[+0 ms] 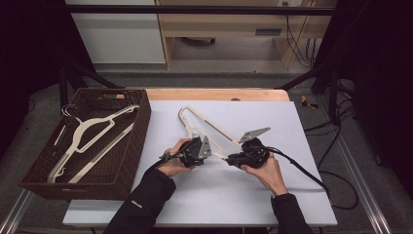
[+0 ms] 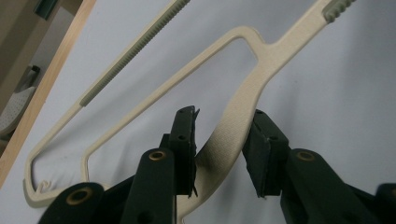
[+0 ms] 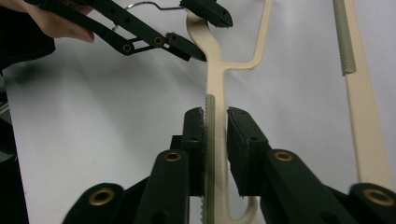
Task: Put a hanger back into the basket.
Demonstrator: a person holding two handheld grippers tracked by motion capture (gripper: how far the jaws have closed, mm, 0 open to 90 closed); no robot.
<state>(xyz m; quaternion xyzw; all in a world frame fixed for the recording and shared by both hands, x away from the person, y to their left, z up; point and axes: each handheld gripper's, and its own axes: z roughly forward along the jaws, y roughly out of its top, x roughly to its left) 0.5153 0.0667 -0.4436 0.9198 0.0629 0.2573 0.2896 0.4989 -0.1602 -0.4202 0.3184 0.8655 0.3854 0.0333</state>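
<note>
On the white sheet (image 1: 272, 195) covering the table, a cream plastic hanger (image 1: 207, 126) is lying flat near the middle, just to the right of a dark woven basket (image 1: 141, 126) in which another hanger (image 1: 90, 134) of the same kind is already resting. Judging by its thin, open frame, the hanger on the sheet is probably light and fairly stiff, with smooth plastic that could slip under a pinch, while the grey ribbed strips (image 2: 133, 49) along its arms are offering more bite. The thicker neck and the ribbed shoulder look like the sensible places to take hold, since a grip far out on one arm would likely let it swing. The left gripper (image 1: 197, 150) is straddling the curved, textured neck (image 2: 233, 126) below the hook; its jaws are standing only partly closed, the right pad touching or nearly touching the plastic and a small gap showing at the left pad, so it is bracketing the neck rather than clamping it. The right gripper (image 1: 246, 157) is working at the ribbed arm (image 3: 211, 140): its left pad is pressing against the ribs, while a narrow gap is showing on the other side, so I cannot tell whether it is fully pinching. Both hands are sitting close together at the hanger's near end, and the hanger is looking ready to be lifted toward the basket.
</note>
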